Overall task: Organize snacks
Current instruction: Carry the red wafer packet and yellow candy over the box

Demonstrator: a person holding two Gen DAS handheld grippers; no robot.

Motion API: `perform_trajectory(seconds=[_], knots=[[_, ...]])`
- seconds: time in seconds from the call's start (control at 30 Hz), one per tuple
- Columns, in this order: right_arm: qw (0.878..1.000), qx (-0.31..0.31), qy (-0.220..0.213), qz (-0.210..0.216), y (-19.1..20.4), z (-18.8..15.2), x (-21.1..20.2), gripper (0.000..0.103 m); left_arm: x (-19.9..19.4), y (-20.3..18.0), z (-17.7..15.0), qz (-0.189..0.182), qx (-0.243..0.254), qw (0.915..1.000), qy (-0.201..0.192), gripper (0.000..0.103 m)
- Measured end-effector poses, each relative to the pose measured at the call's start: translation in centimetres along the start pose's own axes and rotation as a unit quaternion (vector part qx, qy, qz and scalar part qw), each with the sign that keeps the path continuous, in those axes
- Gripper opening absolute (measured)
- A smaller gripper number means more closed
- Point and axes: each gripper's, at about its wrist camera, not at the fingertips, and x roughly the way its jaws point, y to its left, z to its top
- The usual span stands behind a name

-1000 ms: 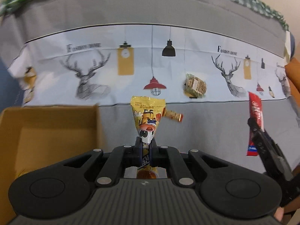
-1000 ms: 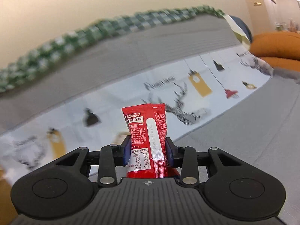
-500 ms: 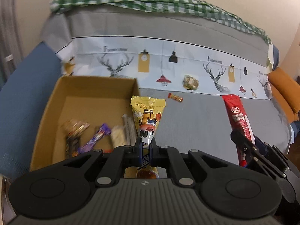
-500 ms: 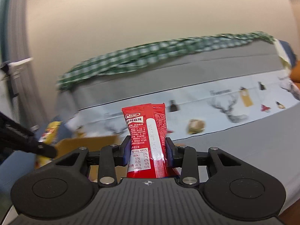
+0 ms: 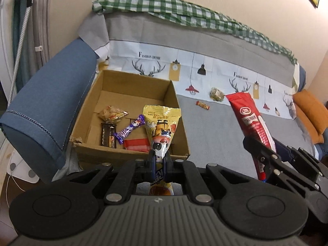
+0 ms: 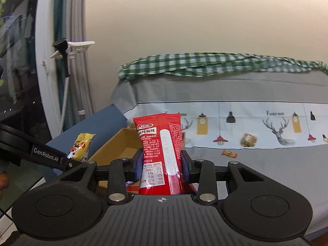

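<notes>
Both hand-held grippers reached the box [image 5: 131,90]; left [image 5: 159,162] clamps yellow packet [image 5: 162,127], right [image 6: 162,164] red packet [image 6: 162,149].

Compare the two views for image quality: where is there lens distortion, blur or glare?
Left wrist view: sharp; fisheye bows the sofa back; the box is evenly lit. Right wrist view: the red packet is crisp with a glossy highlight strip; the loose snacks behind look slightly soft.

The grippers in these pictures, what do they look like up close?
Both are matte black plastic. Each left gripper and right gripper has a ribbed grey-black base, two round discs at the sides, hinged link bars with silver rivets, and dark blue fingers. A small cross mark sits mid-base. White lettering "GenRobot.AI" runs along the left one's side in the right wrist view.
</notes>
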Motion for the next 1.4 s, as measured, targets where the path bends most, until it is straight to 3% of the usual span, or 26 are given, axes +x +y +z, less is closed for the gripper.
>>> perform_trajectory(seconds=[0.53, 1.4], knots=[[1.000, -0.029, -0.001, 0.004, 1.6, 0.5, -0.5, 0.039, -0.7, 1.4, 0.1, -0.007, -0.017, 0.9997, -0.015, 0.007], [0.999, -0.025, 0.028, 0.011, 1.5, 0.5, 1.7, 0.039, 1.9, 1.9, 1.2, 0.002, -0.024, 0.9997, 0.005, 0.007]])
